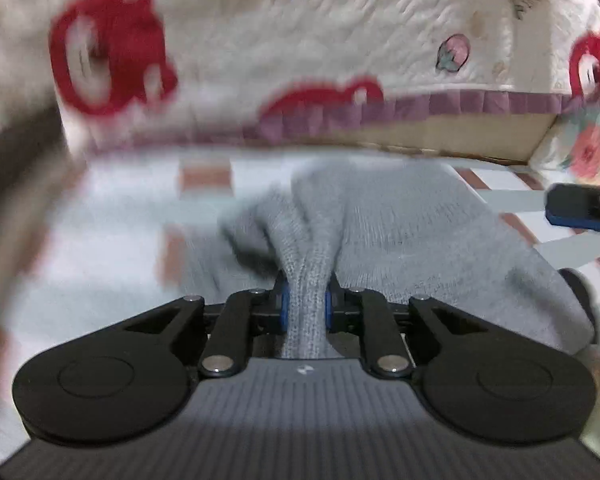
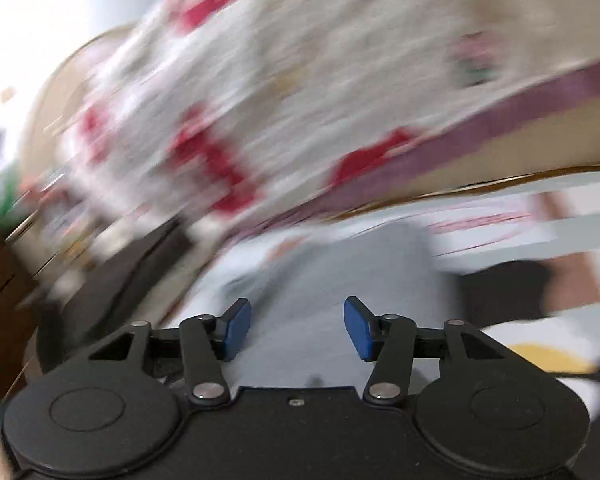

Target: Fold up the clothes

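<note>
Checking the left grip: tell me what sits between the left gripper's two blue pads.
In the left wrist view, a bunched fold of the grey knit garment is pinched between the left gripper's pads, nothing else.

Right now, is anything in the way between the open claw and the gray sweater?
Nothing visible is. The right claw is open, and the gray sweater shows directly between and beyond its blue pads, though the picture is blurred. The left claw is already shut on a bunched fold of that sweater.

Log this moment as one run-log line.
left gripper: shut on grey knit garment | right gripper: open, over garment | view: motion-blurred
</note>
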A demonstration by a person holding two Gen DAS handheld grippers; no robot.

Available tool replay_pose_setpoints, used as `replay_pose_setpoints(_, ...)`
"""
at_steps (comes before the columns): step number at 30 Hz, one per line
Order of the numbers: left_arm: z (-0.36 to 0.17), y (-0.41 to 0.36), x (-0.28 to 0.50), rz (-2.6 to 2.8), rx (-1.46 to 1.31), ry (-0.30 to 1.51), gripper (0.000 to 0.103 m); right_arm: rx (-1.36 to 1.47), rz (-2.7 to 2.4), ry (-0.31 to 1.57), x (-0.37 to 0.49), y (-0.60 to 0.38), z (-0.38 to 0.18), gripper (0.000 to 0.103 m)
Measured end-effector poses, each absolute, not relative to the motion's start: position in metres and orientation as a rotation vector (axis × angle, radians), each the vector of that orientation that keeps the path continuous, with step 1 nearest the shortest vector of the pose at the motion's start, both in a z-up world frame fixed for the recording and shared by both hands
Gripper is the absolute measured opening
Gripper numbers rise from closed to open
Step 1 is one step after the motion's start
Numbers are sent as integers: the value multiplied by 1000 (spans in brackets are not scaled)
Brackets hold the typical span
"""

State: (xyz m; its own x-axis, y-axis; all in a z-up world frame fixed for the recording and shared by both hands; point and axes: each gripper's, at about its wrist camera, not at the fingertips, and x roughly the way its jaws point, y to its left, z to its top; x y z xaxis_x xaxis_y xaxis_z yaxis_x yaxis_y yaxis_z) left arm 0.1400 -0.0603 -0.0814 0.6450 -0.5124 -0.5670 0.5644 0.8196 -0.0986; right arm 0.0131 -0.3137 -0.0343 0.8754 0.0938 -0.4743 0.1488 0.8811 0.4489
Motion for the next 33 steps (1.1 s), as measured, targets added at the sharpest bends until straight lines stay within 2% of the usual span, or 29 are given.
replay_pose_setpoints(2,-55,-46,132,-577,72,518,14,546,-101,520,9,-331,-40,57)
replay_pose_setpoints(3,-50,-35,137,-563,38,527,14,553,-106,528,9,-333,-44,57)
replay_pose_setpoints(6,-84,-7,160,-477,-64,686,15,554,-113,563,13,-333,-58,58)
replay_pose_setpoints(9,-115,12,180,-497,-195,805,24,519,-109,620,24,-320,-77,61)
replay_pose_setpoints(11,-117,25,191,-533,-339,846,36,506,-135,642,24,-317,-81,62)
replay_pose_setpoints(14,-122,32,196,-580,-482,885,41,531,-177,637,14,-328,-76,62)
replay_pose_setpoints(18,-117,11,185,-577,-341,853,43,547,-84,611,10,-322,-63,62)
replay_pose_setpoints(19,-116,4,181,-578,-302,840,48,516,-51,619,10,-314,-59,62)
replay_pose_setpoints(22,-112,-9,171,-575,-214,810,57,262,-22,712,5,-276,-61,62)
replay_pose_setpoints(25,-110,-19,164,-572,-141,783,58,105,-41,751,-9,-262,-72,63)
replay_pose_setpoints(28,-110,-24,160,-563,-64,757,53,152,-30,806,-13,-272,-80,58)
replay_pose_setpoints(33,-108,-31,156,-541,19,718,53,335,-36,904,-9,-296,-107,56)
